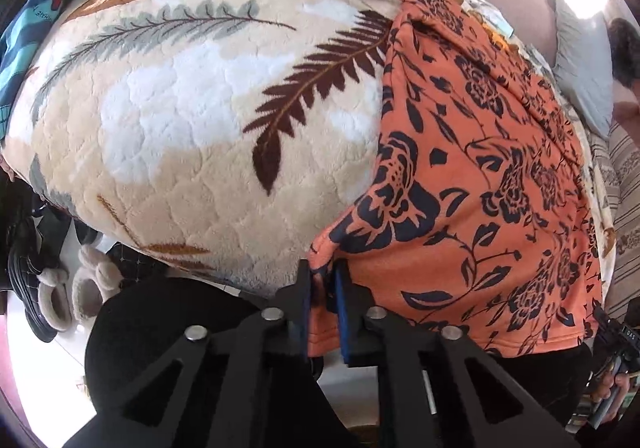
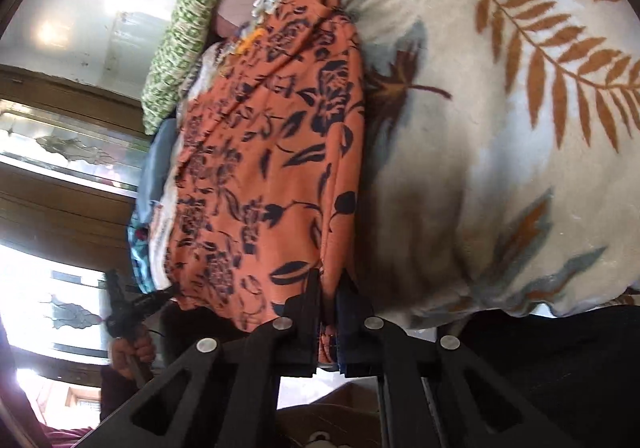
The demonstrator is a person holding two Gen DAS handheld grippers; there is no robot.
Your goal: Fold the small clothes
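Orange floral garment (image 1: 480, 176) lies on the blanket (image 1: 180, 108), near corners pinched in left tool (image 1: 324, 288) and right tool (image 2: 330, 300).

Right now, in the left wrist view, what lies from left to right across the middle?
Blue striped cloth → leaf-print fleece blanket → orange flowered garment → grey pillow.

A bed under a plush cream blanket (image 1: 168, 120) with fern leaves fills the room, fluffy slippers (image 1: 76, 288) on the pale floor (image 1: 44, 364) beside it, bright daylight through wood-framed windows (image 2: 60, 152) beyond
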